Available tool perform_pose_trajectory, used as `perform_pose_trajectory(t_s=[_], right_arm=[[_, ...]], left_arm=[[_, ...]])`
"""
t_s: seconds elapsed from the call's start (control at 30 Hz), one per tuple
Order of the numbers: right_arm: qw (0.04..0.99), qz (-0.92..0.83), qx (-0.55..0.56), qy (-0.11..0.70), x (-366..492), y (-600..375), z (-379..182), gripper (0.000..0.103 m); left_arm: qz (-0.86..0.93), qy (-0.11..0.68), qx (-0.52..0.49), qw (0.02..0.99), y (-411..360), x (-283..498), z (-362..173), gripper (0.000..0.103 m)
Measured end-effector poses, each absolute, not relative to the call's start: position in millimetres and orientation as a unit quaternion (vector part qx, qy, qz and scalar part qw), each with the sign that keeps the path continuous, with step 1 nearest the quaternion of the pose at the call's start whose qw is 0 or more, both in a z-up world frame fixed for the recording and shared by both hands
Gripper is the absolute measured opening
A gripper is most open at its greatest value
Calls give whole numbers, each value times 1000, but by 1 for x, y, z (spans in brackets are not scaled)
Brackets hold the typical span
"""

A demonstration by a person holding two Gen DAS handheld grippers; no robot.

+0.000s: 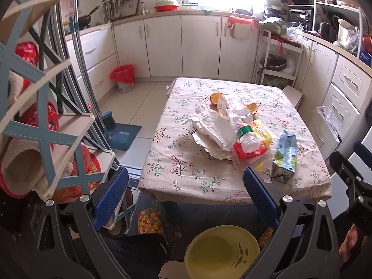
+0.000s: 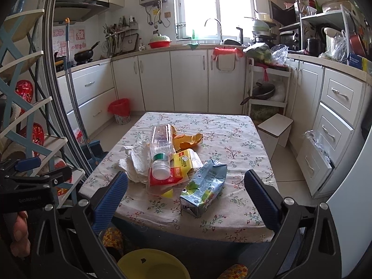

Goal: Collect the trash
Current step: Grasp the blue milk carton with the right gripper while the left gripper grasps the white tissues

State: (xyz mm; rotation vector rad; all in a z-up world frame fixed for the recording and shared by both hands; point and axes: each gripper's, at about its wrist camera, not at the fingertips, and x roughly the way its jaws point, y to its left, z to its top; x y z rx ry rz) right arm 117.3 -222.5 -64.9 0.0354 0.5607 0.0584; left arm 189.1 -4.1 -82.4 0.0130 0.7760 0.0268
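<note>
A heap of trash lies near the middle of a small table [image 2: 241, 125] covered with a flowered cloth. Nearest the front edge is a crushed blue and green drink carton [image 2: 204, 186], lying on its side. Just behind it, a clear plastic bottle [image 2: 162, 148] with a green label band rests across a yellow and red wrapper [image 2: 183, 165], its open mouth facing forward. Crumpled white paper [image 2: 137, 162] touches the bottle's left side, and orange peel [image 2: 188, 139] lies behind.

All of it looks light. The carton seems soft and dented, so its flattened middle would likely be easy to pinch. The bottle looks smooth and could slip or roll; its neck seems the safer hold. The paper and wrapper should crush readily and could be gripped anywhere. The peel may be damp and could tear.

The left gripper [image 1: 186, 186] and right gripper [image 2: 186, 190] both hover short of the table's front edge with blue fingers spread wide and nothing held.

A yellow basin [image 1: 220, 251] sits on the floor below the front edge. Beyond the table is a kitchen with white cabinets, and a bin with a red liner [image 2: 119, 110] stands by them at the far left, well apart from the table.
</note>
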Motion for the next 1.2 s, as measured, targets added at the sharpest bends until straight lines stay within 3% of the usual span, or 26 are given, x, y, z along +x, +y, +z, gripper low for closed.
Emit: perform_pose_trajectory(t_s=[0.27, 0.7, 0.77, 1.03, 1.1, 1.17, 1.2], right_arm=[[942, 27, 25, 333, 161, -243, -94, 96], [884, 40, 138, 445, 231, -278, -153, 92], [876, 41, 157, 454, 236, -281, -160, 84], [858, 42, 191, 474, 245, -289, -176, 74], [855, 51, 203, 475, 248, -291, -180, 71], [852, 61, 213, 473, 250, -291, -181, 65], [851, 69, 218, 472, 251, -291, -182, 62]], left_arm=[[11, 390, -1, 921, -6, 224, -100, 95], [21, 455, -32, 890, -15, 337, -149, 94], [18, 459, -34, 888, -18, 349, -157, 87], [-17, 502, -80, 861, -30, 386, -194, 54], [-19, 511, -83, 855, -32, 391, -200, 43], [-30, 522, -103, 846, -28, 395, -207, 18], [-31, 528, -112, 841, -25, 396, -210, 15]])
